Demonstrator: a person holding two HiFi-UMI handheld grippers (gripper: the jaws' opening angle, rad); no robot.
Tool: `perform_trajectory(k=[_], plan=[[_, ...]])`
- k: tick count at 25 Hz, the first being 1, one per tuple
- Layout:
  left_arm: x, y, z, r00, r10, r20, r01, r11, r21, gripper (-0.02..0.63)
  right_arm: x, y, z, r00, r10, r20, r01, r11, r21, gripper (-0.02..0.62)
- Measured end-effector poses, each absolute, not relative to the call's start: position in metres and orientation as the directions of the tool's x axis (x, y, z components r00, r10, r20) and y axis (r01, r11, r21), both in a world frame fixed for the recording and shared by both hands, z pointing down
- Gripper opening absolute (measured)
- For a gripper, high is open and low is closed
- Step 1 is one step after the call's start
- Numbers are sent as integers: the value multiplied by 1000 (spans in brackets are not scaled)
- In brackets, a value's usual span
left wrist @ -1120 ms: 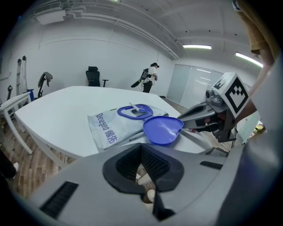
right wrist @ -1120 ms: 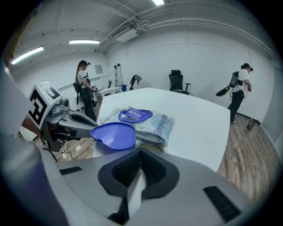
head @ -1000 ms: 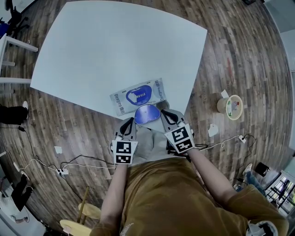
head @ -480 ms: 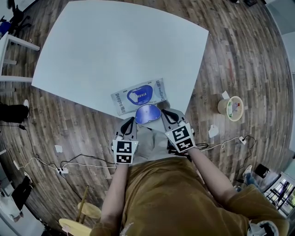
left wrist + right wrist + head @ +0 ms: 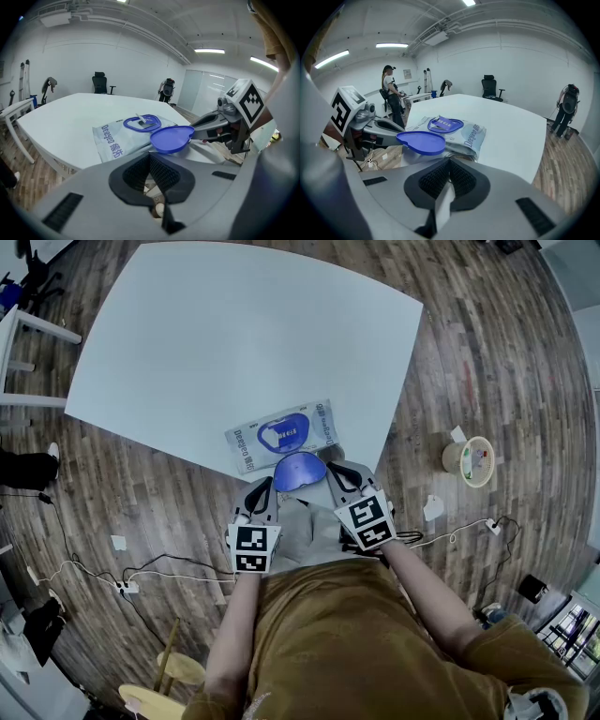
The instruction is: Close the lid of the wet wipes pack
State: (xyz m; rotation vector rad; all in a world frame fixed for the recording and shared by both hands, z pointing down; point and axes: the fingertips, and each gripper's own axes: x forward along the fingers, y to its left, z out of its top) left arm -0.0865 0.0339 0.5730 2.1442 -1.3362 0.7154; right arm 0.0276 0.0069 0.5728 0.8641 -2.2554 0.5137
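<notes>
The wet wipes pack [image 5: 281, 435] lies flat on the white table [image 5: 234, 334], close to its near edge. Its blue oval lid [image 5: 300, 470] stands open, hinged back past the table edge and held roughly level; it also shows as the blue lid [image 5: 171, 138] and the blue lid [image 5: 421, 141]. The blue opening ring [image 5: 142, 123] on the pack is uncovered. My left gripper [image 5: 262, 486] sits just left of the lid, and my right gripper [image 5: 330, 468] just right of it. Both are shut and hold nothing. Whether either tip touches the lid I cannot tell.
A small waste bin [image 5: 473, 457] stands on the wood floor at the right, and cables [image 5: 141, 577] run over the floor at the left. A person [image 5: 391, 93] stands beyond the table's far side. An office chair [image 5: 101, 83] is behind the table.
</notes>
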Motion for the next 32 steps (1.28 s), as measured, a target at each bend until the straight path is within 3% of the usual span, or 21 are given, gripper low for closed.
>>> perform_trajectory(k=[32], plan=[[-88,31,550,363,-685,631,-915,-389,104,-8,16,7,553,-596,-453,662,-673,732,-106,6]])
